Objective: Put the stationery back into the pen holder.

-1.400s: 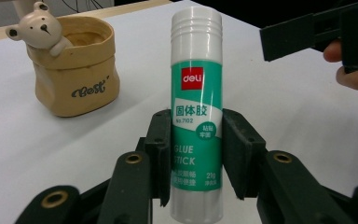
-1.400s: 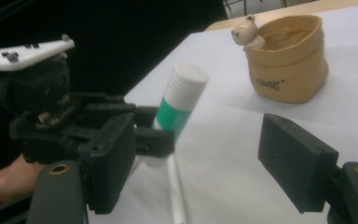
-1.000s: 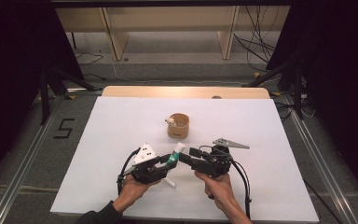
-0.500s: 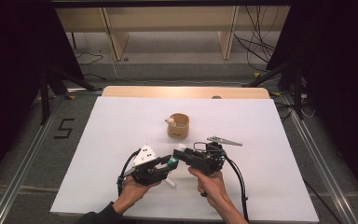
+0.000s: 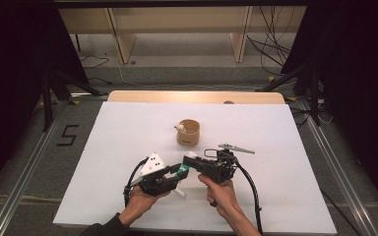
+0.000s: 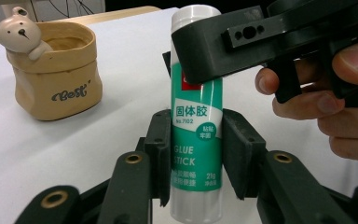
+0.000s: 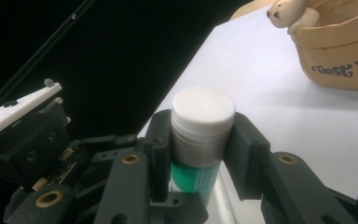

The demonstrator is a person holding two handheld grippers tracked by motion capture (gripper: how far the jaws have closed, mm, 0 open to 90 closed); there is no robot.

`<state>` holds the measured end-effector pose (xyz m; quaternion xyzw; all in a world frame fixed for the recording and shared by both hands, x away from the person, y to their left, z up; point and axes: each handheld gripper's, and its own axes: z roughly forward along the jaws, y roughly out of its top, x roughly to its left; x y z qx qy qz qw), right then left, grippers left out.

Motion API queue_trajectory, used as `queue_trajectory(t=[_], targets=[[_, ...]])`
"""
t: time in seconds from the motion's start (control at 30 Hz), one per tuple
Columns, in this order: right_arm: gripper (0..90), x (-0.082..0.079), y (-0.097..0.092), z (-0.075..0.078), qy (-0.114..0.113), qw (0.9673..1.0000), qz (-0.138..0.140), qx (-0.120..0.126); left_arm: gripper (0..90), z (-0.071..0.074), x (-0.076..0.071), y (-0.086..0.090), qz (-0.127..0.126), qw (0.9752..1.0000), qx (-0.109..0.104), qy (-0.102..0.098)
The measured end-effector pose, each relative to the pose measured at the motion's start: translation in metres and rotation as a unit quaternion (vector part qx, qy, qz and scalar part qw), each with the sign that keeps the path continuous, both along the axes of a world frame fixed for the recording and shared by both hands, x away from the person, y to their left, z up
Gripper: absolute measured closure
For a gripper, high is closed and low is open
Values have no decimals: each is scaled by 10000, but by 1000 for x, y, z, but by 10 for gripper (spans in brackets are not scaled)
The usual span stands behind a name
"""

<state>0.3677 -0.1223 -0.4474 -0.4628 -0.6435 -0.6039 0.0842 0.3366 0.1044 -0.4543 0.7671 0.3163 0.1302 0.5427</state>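
Note:
A green and white glue stick [image 6: 196, 140] stands between the pads of my left gripper [image 6: 196, 154], which is shut on its green body. In the high view the left gripper [image 5: 174, 172] sits low on the white table and holds the glue stick [image 5: 182, 170] out to the right. My right gripper [image 5: 191, 160] meets it from the right. Its jaws have just been closing with the stick's white cap [image 7: 203, 116] between them. The right gripper [image 7: 200, 140] now has both pads against the cap. One of its black fingers [image 6: 242, 42] crosses the cap in the left gripper view.
A tan pot [image 5: 189, 132] with a small bear figure [image 6: 18, 33] on its rim stands on the white table [image 5: 103, 147] just beyond the grippers. The right gripper's cable [image 5: 248, 191] trails toward the front edge. A wooden strip [image 5: 197, 97] borders the far side.
The right gripper has shifted left toward the left gripper and its jaws have come together around the cap. The left hand and the pot have stayed put.

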Motion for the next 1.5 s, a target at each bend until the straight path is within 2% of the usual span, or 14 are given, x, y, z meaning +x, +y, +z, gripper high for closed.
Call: queue_trajectory(t=[0.2, 0.3, 0.43, 0.57, 0.73, 0.87, 1.0, 1.17, 1.3, 1.5], targets=[[655, -1, 0, 1, -65, 10000, 27, 15, 640, 1, 1, 1, -119, 9999, -26, -18], [656, -2, -1, 3, -136, 9999, 3, 22, 517, 2, 0, -1, -243, 9997, 76, -17], [657, -2, -5, 7, -316, 9994, -75, -84, 355, 3, -2, -2, -260, 9994, 237, -73], [657, -2, -8, 11, -449, 9987, -146, -196, 278, 5, -2, 2, -312, 9992, 241, -3], [656, 0, -12, 12, -624, 9970, -258, -366, 219, 2, 1, 9, -250, 9994, 227, 99], [656, 3, -16, 13, -721, 9956, -362, -478, 193, 1, 1, 15, -224, 9994, 253, 121], [656, 7, -20, 14, -771, 9951, -417, -456, 180, 1, 3, 22, -62, 9996, 226, 172], [656, 11, -22, 16, -808, 9943, -491, -494, 173, 0, 4, 32, 89, 9994, 321, 126], [656, 15, -24, 19, -851, 9935, -556, -505, 168, -1, 5, 40, 222, 9989, 356, 198], [656, 23, -25, 25, -954, 9922, -593, -537, 167, -2, 5, 53, 395, 9984, 305, 253]])
